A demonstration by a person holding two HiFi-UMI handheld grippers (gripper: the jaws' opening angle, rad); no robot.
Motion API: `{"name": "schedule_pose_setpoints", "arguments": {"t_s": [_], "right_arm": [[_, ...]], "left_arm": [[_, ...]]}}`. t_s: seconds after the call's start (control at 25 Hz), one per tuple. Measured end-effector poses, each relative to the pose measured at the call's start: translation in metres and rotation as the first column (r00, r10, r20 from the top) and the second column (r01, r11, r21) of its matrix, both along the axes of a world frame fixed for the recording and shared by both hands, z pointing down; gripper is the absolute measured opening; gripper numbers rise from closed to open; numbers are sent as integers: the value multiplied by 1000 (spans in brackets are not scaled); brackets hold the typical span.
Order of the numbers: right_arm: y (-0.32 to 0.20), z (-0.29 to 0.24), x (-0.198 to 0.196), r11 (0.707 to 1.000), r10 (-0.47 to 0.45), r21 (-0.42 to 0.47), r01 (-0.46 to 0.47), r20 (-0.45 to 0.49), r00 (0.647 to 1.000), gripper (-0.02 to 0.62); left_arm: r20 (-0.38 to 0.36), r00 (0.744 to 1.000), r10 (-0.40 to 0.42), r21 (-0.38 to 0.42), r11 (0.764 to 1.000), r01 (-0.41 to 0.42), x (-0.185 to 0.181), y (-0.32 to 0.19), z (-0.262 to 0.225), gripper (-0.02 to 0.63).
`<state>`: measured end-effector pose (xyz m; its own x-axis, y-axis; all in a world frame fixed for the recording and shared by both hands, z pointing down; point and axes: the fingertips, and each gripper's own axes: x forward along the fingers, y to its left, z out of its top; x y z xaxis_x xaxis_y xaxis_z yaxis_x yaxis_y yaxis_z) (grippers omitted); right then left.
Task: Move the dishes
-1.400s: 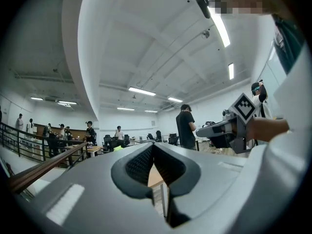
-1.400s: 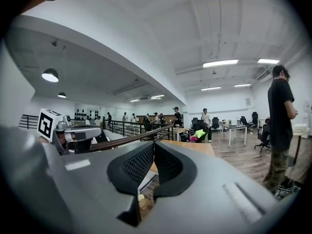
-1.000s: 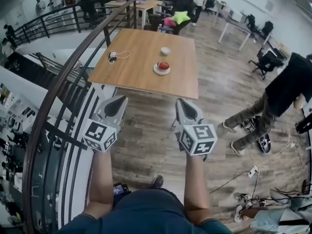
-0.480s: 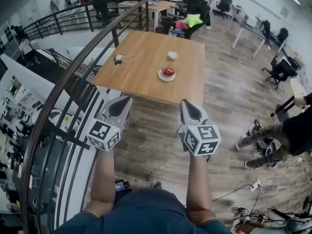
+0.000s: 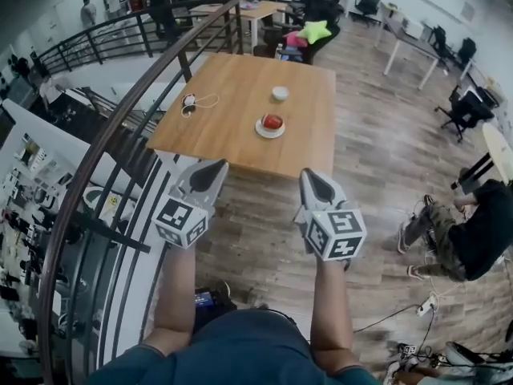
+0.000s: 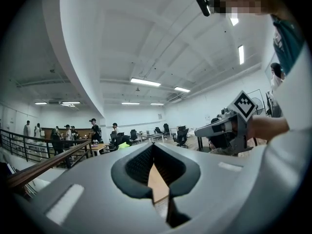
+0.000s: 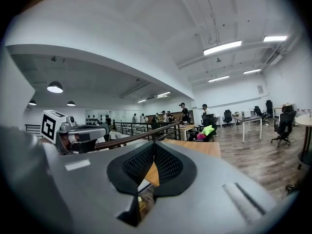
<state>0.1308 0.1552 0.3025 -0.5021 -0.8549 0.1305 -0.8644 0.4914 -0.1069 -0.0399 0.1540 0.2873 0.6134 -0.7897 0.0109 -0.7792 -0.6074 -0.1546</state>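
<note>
On the wooden table (image 5: 227,123) ahead of me stands a white saucer with a red object on it (image 5: 271,125). A small white cup (image 5: 280,93) sits just beyond it. My left gripper (image 5: 210,168) and right gripper (image 5: 311,176) are held side by side over the floor, short of the table's near edge. Both are shut and hold nothing. In the left gripper view the jaws of the left gripper (image 6: 152,147) meet at the tip, and a strip of tabletop shows through the gap behind them. The right gripper (image 7: 155,146) looks the same in its own view.
A dark curved railing (image 5: 120,135) runs along my left, with a drop to a lower floor beyond it. A small device with a white cable (image 5: 191,103) lies on the table's left side. A person (image 5: 469,233) crouches on the floor at the right. Chairs and desks stand further back.
The table has come a little nearer in the head view. The person at the right went from standing to crouching, lower in the frame. Both grippers keep their pose, shut.
</note>
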Motion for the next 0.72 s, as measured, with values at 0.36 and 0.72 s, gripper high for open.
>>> {"name": "schedule_pose_setpoints", "arguments": {"t_s": [0.36, 0.72], "right_arm": [[-56, 12, 5, 998, 68, -15, -69, -39, 997, 9], [-151, 12, -7, 986, 163, -34, -165, -49, 985, 9]], "left_arm": [[-37, 997, 65, -5, 998, -66, 7, -80, 10, -2], [-50, 988, 148, -22, 989, -149, -5, -195, 12, -2]]}}
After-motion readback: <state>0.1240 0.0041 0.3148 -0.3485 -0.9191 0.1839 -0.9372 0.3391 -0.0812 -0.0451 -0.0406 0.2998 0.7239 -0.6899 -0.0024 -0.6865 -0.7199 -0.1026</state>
